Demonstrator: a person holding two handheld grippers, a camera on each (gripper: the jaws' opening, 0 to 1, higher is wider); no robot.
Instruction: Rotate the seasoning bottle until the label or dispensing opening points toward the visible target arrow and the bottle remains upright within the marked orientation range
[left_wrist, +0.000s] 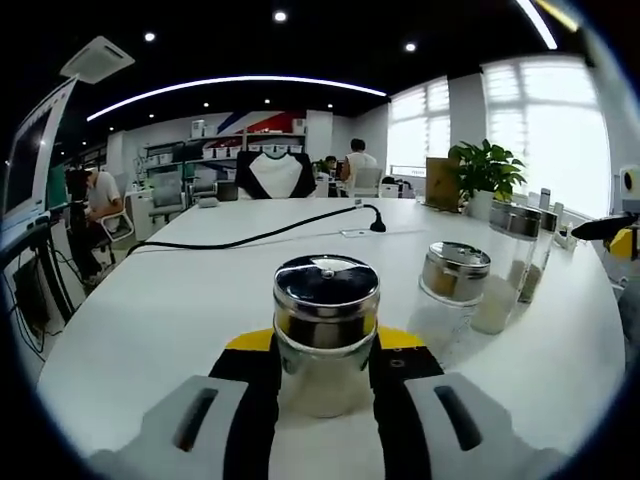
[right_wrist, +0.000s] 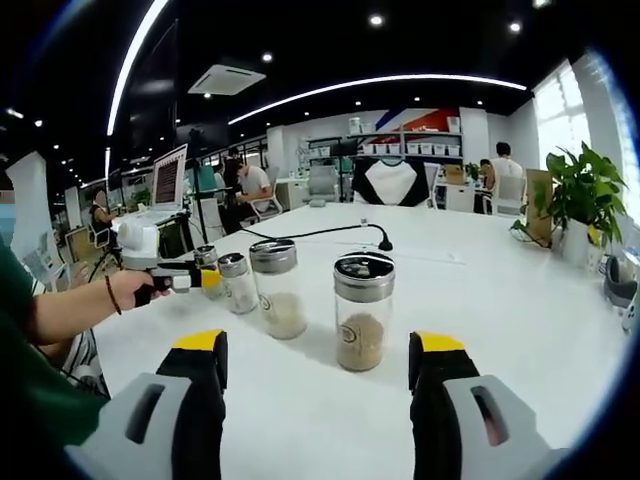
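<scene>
In the left gripper view the left gripper (left_wrist: 325, 375) has its two jaws pressed to either side of a seasoning bottle (left_wrist: 325, 335), a glass jar with a chrome shaker lid, standing upright on the white table (left_wrist: 150, 320); that side-on clamp looks suited to turning the jar about its own axis without tipping it. The dispensing holes on the lid face up and slightly away; no target arrow can be made out. In the right gripper view the right gripper (right_wrist: 318, 385) hangs wide and empty, just short of a second jar (right_wrist: 363, 312) with brownish contents, with bare tabletop between its jaws. Further off, more jars (right_wrist: 258, 285) stand in a loose row, near one another, so a turning elbow has limited room there. Beyond, a black cable (left_wrist: 250, 238) crosses the table, and a potted plant (left_wrist: 487, 170) sits near the far edge.
</scene>
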